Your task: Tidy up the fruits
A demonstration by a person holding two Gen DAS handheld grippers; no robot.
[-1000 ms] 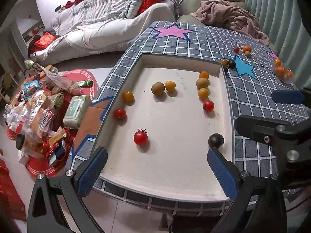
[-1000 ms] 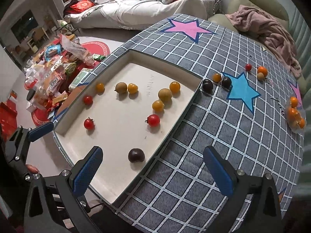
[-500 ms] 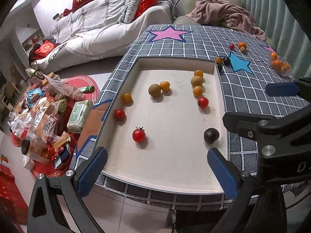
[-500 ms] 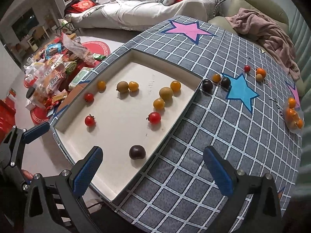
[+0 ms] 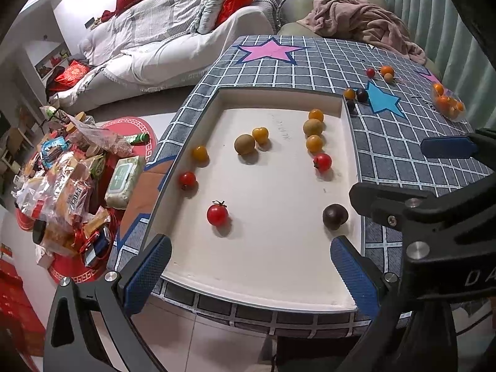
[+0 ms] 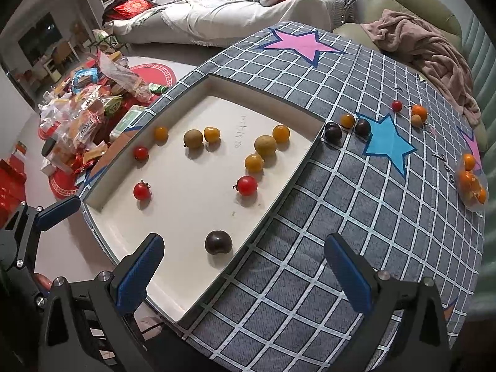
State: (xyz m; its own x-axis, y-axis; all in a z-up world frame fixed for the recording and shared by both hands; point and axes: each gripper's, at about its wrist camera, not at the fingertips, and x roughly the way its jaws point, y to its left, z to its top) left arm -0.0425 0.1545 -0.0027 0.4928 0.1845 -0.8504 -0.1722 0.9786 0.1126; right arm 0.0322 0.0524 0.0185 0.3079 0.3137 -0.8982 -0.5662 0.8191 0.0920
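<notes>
Right now, from where I sit at the controls:

Left tongs (image 5: 249, 274): I hold them wide open and empty, above the near edge of the white tray (image 5: 279, 266).
Floor at left: a heap of snack bags (image 5: 62, 192) lies on a red mat beside the table.
Tray, left part: a red tomato (image 5: 187, 179) and an orange fruit (image 5: 200, 153) sit close to the left wall; another red tomato with a stalk (image 5: 217, 214) lies nearer to me.
Tray, middle: a brown fruit (image 5: 245, 144) touches an orange one (image 5: 260, 134).
Tray, right part: orange (image 5: 316, 114), brown (image 5: 312, 127), orange (image 5: 314, 143) and red (image 5: 322, 161) fruits run in a line along the right wall; a dark plum (image 5: 335, 216) lies alone near the near right corner.
Right tongs (image 6: 245, 271): wide open, gripping nothing, with the left finger (image 6: 139, 274) over the tray and the right finger (image 6: 348, 276) over the checked cloth (image 6: 341, 217).
Cloth beyond the tray: two dark fruits (image 6: 333, 131) and an orange one (image 6: 347, 120) beside the blue star (image 6: 387, 142).
Far right: a clear bag of oranges (image 6: 471, 179) near the table edge.
</notes>
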